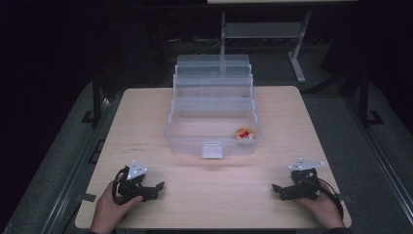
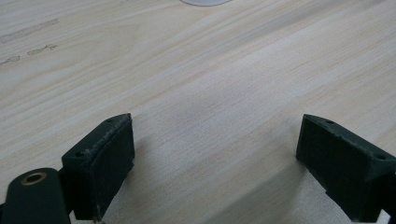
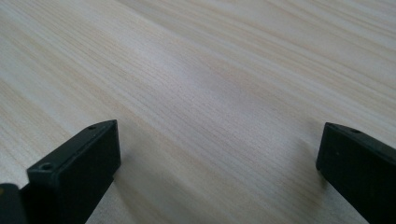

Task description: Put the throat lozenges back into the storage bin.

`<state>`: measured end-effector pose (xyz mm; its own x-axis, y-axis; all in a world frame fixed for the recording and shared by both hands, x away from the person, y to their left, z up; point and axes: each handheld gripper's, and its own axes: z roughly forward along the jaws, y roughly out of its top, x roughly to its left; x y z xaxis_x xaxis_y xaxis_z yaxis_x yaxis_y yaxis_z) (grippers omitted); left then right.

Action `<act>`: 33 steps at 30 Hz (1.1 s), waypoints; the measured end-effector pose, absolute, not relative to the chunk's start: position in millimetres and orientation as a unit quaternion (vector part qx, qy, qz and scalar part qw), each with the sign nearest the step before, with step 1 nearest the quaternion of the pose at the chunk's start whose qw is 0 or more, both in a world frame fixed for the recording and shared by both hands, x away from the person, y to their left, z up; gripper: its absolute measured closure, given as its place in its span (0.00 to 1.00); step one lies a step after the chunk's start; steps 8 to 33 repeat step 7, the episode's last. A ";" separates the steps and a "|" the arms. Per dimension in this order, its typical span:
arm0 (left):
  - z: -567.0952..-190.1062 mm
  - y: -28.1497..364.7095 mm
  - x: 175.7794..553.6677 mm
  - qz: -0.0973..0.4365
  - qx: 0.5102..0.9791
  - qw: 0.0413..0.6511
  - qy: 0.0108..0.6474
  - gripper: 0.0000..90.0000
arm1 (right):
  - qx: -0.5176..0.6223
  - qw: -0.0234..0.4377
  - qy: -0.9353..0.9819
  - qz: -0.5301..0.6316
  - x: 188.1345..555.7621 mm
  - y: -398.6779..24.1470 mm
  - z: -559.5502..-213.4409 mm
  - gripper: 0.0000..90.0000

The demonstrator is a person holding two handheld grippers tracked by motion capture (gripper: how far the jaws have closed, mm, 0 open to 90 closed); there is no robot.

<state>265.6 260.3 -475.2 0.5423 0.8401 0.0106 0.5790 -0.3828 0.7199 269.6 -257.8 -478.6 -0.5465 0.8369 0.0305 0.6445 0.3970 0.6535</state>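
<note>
Two handheld grippers rest at the near edge of a pale wooden table (image 1: 146,117), one at 7 o'clock and one at 5 o'clock, each gripped by a hand. The left gripper (image 1: 155,187) has its jaws spread wide with nothing between them; in the left gripper view only bare wood grain lies between the two black pads. The right gripper (image 1: 278,189) is likewise wide open and empty, its jaws pointing inward toward the table's middle.

Beyond them, at the centre of the table, stands a clear plastic tiered storage box (image 1: 213,114), its upper trays stepped back toward 12 o'clock and its bottom tray open to view. A small latch tab (image 1: 212,149) sits on the near wall. Inside the bottom tray, at its 4 o'clock corner, lies a small red-and-yellow item (image 1: 243,133), too small to identify.

The box looks light, stiff and smooth, so it is likely to slide if pushed; its thin walls and rim offer the surest hold. The small item appears light and easy to pinch from above.
</note>
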 end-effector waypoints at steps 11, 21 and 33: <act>-475.2 260.3 265.5 0.192 0.809 0.341 0.438 0.12 | 0.446 0.167 0.812 0.338 266.3 -260.6 -483.3 0.00; -475.2 260.3 265.5 0.192 0.809 0.341 0.438 0.12 | 0.446 0.167 0.812 0.338 266.3 -260.6 -483.3 0.00; -475.2 260.3 265.5 0.192 0.809 0.341 0.438 0.12 | 0.446 0.167 0.812 0.338 266.3 -260.6 -483.3 0.00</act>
